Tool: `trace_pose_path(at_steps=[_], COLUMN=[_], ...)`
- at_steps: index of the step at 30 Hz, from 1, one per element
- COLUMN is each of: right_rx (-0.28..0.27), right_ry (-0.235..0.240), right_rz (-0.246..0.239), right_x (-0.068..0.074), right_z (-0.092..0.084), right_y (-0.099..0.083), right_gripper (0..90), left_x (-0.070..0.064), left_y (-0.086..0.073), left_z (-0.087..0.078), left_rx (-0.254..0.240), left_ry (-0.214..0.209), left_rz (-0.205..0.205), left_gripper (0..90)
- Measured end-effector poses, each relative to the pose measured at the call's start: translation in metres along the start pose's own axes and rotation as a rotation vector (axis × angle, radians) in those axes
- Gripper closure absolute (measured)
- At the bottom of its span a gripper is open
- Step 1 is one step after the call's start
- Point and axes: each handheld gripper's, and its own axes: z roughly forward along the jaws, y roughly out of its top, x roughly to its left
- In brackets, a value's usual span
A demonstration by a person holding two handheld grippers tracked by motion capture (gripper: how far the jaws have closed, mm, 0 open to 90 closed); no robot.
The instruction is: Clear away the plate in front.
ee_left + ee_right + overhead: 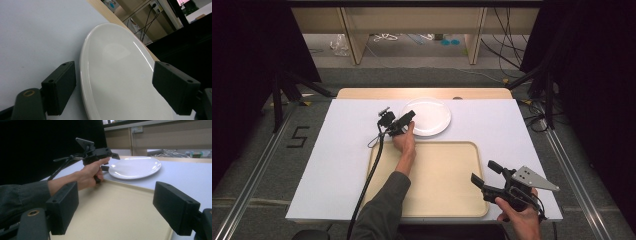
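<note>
White plate [426,116] on tabletop [337,150] at 12 o'clock of beige tray [442,185], left gripper [408,119] released, jaws straddling plate's 9 o'clock rim, right gripper [477,182] released, hovering at tray's 4 o'clock corner

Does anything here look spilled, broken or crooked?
Nothing stands out. The white plate lies flat and whole on the table, beyond the beige tray. The left hand-held gripper is open at its rim; the right hand-held gripper is open too.
</note>
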Motion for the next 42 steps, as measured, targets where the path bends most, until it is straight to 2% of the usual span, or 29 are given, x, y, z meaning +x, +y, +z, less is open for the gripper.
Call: trace_pose_path(at_steps=[6, 7, 9, 13, 15, 18, 19, 26, 28, 31, 33, 36, 39, 40, 41, 42], right_rx=[0.002, 0.003, 0.003, -0.005, -0.001, 0.0, -0.022, -0.016, -0.013, -0.008, -0.008, -0.014, -0.023, -0.026, -0.021, -0.022], right_ry=[0.009, 0.01, 0.009, 0.018, 0.009, 0.007, 0.017, 0.015, 0.01, 0.008, 0.007, 0.004, 0.014, 0.013, 0.012, 0.012], right_rz=[0.0, 0.002, 0.003, 0.002, -0.004, -0.005, -0.005, 0.001, 0.005, 0.005, 0.001, -0.002, 0.0, 0.0, 0.0, -0.001], right_x=[0.0, 0.0, 0.0, 0.0, 0.0, 0.0, 0.0, 0.001, 0.001, 0.001, 0.001, 0.001, 0.001, 0.001, 0.001, 0.001], right_z=[-0.002, -0.002, -0.002, -0.001, -0.002, -0.002, -0.001, -0.002, -0.002, -0.002, -0.002, -0.002, -0.002, -0.002, -0.002, -0.002], right_y=[0.001, 0.001, 0.001, 0.001, 0.001, 0.002, 0.001, 0.001, 0.001, 0.002, 0.002, 0.002, 0.002, 0.002, 0.002, 0.002], right_gripper=[22.0, 22.0, 22.1, 22.4, 22.5, 22.6, 22.7, 22.9, 22.9, 23.0, 23.1, 23.2, 23.2, 23.1, 23.2, 23.2], left_x=[0.001, 0.002, 0.001, 0.001, 0.003, 0.004, 0.004, 0.006, 0.006, 0.007, 0.008, 0.01, 0.011, 0.013, 0.013, 0.013], left_y=[-0.003, -0.002, -0.003, -0.004, -0.005, -0.006, -0.007, -0.008, -0.008, -0.008, -0.008, -0.008, -0.009, -0.009, -0.009, -0.009], left_z=[0.002, 0.002, 0.002, 0.001, 0.0, 0.0, 0.0, -0.002, -0.001, -0.001, -0.001, -0.002, -0.001, -0.002, -0.002, -0.002], left_rx=[0.011, 0.008, 0.007, -0.002, -0.01, -0.022, -0.031, -0.036, -0.047, -0.043, -0.046, -0.044, -0.058, -0.052, -0.058, -0.058], left_ry=[-0.007, 0.01, 0.0, 0.01, 0.018, 0.035, 0.036, 0.046, 0.046, 0.047, 0.045, 0.056, 0.06, 0.063, 0.063, 0.064], left_rz=[-0.032, -0.021, -0.057, -0.079, -0.097, -0.098, -0.102, -0.137, -0.17, -0.189, -0.222, -0.227, -0.255, -0.253, -0.272, -0.27], left_gripper=[22.5, 23.5, 23.9, 27.8, 31.6, 38.6, 40.9, 49.1, 51.4, 54.3, 56.7, 60.9, 66.0, 67.9, 70.2, 71.6])
